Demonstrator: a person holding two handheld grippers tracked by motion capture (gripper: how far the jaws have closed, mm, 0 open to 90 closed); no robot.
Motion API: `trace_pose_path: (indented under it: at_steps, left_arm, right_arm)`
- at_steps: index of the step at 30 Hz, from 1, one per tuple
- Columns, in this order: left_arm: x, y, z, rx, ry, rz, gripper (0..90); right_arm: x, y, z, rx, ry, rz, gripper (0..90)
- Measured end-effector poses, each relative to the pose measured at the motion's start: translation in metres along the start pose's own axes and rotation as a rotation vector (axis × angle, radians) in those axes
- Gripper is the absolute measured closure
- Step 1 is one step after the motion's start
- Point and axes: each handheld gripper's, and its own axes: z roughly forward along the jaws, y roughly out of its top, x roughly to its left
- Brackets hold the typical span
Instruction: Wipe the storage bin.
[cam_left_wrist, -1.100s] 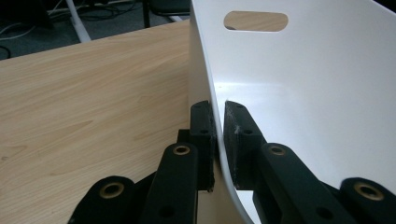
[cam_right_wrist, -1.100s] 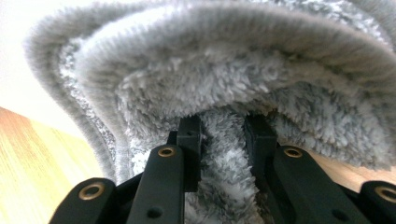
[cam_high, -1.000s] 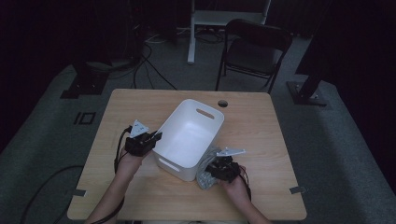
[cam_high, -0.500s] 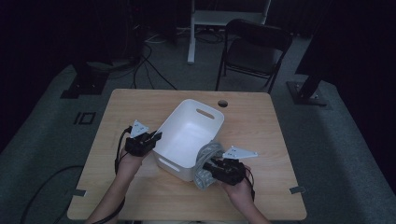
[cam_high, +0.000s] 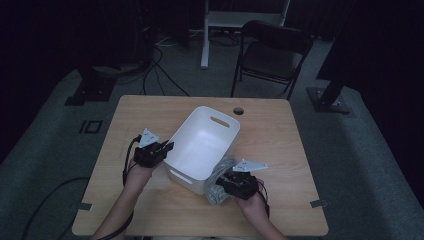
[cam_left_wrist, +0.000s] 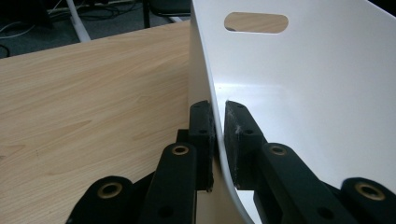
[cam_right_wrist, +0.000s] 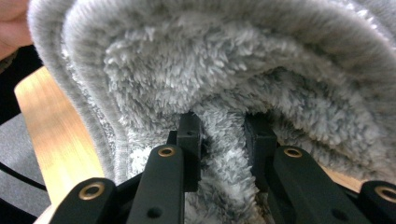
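Work in hand: a grey fluffy cloth (cam_high: 218, 183) looks bound for the white bin (cam_high: 202, 145), judged from how both grippers are set.
Left gripper (cam_high: 166, 146): clenched on the bin's near-left wall, one pad outside and one inside, the thin rim pinched between them, as the left gripper view (cam_left_wrist: 214, 140) makes plain.
Right gripper (cam_high: 226, 179): grasping the cloth; in the right gripper view (cam_right_wrist: 223, 140) a thick fold of pile is squeezed between the two black jaws, and the rest bulges above them.
Cloth, place: at the bin's near-right corner, outside it, bunched against the wall and close over the table (cam_high: 280, 150); whether its lower edge touches the wood is hard to tell in the dim high view.
Bin, place: mid-table, long axis running from the near-left to the far-right, slotted handle at the far end.
Key relation: the bin's open mouth lies up and to the left of the right gripper, over the near wall.
Nearer hand: the right one carries the cloth; the left only steadies the bin.
Next move, as a judgement: lift over the rim, then lower inside.
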Motion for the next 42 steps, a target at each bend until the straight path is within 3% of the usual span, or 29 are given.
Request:
trace_pose_path:
  at_steps: [14, 20, 25, 28, 33, 37, 42]
  left_arm:
    - [0.000, 0.000, 0.000, 0.001, 0.004, -0.002, 81.7]
    - [-0.001, 0.000, 0.000, 0.000, 0.008, -0.001, 81.6]
    - [0.000, 0.000, 0.000, -0.004, 0.016, -0.007, 81.4]
    - [0.000, 0.000, 0.000, -0.004, 0.016, -0.006, 81.4]
    - [0.000, -0.001, 0.000, -0.009, 0.009, -0.013, 81.4]
    - [0.000, -0.001, 0.000, -0.009, 0.013, -0.012, 81.5]
    - [0.000, -0.001, 0.000, -0.006, 0.016, -0.008, 81.7]
  right_arm:
    - [-0.011, -0.012, 0.017, 0.066, -0.030, 0.012, 72.9]
    - [-0.023, -0.023, 0.033, 0.139, -0.039, 0.039, 72.9]
    - [-0.023, -0.020, 0.032, 0.157, -0.039, 0.041, 73.0]
    - [-0.020, -0.014, 0.023, 0.132, -0.016, 0.057, 72.9]
    - [-0.010, -0.004, 0.005, 0.073, 0.014, 0.042, 72.8]
    - [0.003, 0.008, -0.016, -0.005, 0.070, 0.035, 72.8]
    - [0.018, 0.012, -0.024, -0.037, 0.079, 0.005, 72.2]
